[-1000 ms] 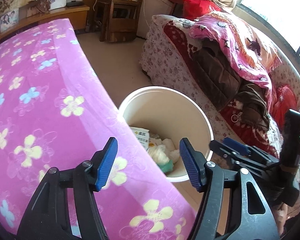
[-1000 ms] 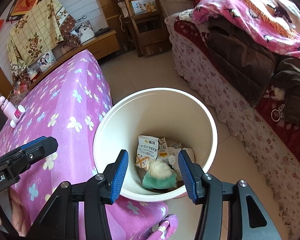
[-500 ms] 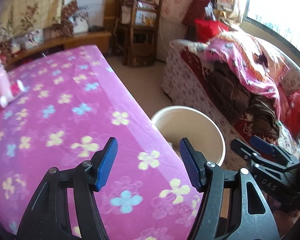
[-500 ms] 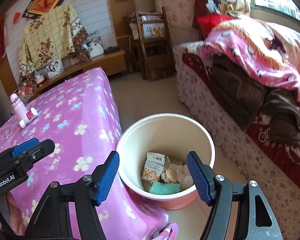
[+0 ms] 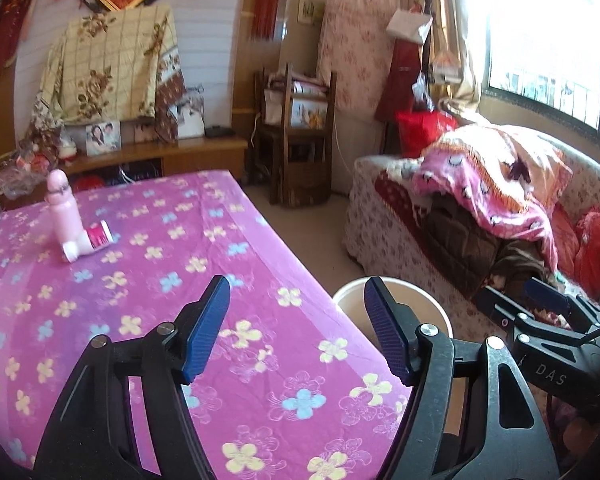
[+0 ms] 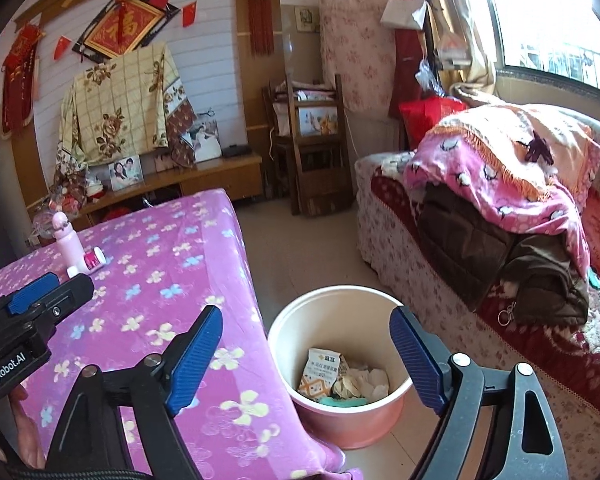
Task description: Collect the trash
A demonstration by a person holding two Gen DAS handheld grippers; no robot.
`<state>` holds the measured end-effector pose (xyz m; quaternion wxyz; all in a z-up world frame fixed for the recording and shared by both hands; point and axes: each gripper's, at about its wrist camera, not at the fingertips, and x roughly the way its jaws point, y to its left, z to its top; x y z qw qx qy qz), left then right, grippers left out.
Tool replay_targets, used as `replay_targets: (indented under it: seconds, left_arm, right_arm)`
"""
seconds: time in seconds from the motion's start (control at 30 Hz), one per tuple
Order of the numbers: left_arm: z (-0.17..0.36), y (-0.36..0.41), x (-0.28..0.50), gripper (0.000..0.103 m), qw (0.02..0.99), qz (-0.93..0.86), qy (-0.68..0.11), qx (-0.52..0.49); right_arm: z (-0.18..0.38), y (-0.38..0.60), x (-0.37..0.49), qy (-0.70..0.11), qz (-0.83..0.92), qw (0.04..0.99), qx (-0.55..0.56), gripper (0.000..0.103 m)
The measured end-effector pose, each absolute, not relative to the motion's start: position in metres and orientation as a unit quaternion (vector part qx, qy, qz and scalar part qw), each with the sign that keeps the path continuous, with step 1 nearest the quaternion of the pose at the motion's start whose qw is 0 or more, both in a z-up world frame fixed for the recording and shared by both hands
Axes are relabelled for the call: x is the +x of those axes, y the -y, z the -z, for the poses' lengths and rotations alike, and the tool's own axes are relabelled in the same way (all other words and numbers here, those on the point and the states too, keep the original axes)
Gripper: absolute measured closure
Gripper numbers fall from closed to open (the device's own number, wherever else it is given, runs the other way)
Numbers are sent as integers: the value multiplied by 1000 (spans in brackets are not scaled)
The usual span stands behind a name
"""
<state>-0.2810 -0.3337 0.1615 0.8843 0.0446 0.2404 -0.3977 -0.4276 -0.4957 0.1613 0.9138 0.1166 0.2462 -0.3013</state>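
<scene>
Change since earlier: both grippers are sitting higher and farther back from the trash bucket [image 6: 342,364], so the far wall and the whole table top are now showing; the right gripper's blue pads are standing wider apart than a second ago.
Left gripper [image 5: 296,328]: released, holding nothing, its pads spread over the near right corner of the table; in the right wrist view its body is showing at the left edge [image 6: 32,304].
Right gripper [image 6: 306,354]: released and empty, hovering above the bucket, one pad over the tablecloth [image 6: 148,280], the other over the bucket's right rim.
Writing: "GenRobot.AI" is reading along the left gripper's body in the right wrist view; "DAS" is reading on the right gripper's body [image 5: 540,344] in the left wrist view.
Trash: a white and orange snack packet [image 6: 320,372] with small print too fine to read, crumpled paper [image 6: 364,382] and something teal are lying at the bottom of the bucket.
Bucket: standing on the floor, touching the tablecloth's hanging right edge, between table and sofa [image 6: 480,240].
View difference: the left wrist view is catching only the bucket's rim [image 5: 396,296], its contents hidden; the right wrist view is looking straight in.
Table: a pink bottle [image 5: 62,208] is standing at the far left with a small pink container [image 5: 90,242] lying against its base.
Hand: fingers [image 6: 24,436] are showing beneath the left gripper, lower left.
</scene>
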Motion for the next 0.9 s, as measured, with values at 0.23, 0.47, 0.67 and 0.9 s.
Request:
replay_targets:
  seconds: [0.23, 0.47, 0.67, 0.9]
  left_arm:
    - [-170, 305, -282, 19, 893, 393, -221, 11]
    - [-173, 289, -281, 19, 898, 383, -218, 7]
    - [-173, 283, -282, 19, 903, 372, -213, 9]
    - [-171, 285, -285, 19, 907, 366, -209, 21]
  right_arm:
    - [-171, 477, -430, -235, 302, 918, 110, 16]
    - [-176, 468, -432, -227, 307, 919, 100, 15]
    - [-182, 463, -436, -219, 316, 919, 93, 11]
    - [-180, 465, -437, -217, 320, 917, 95, 11]
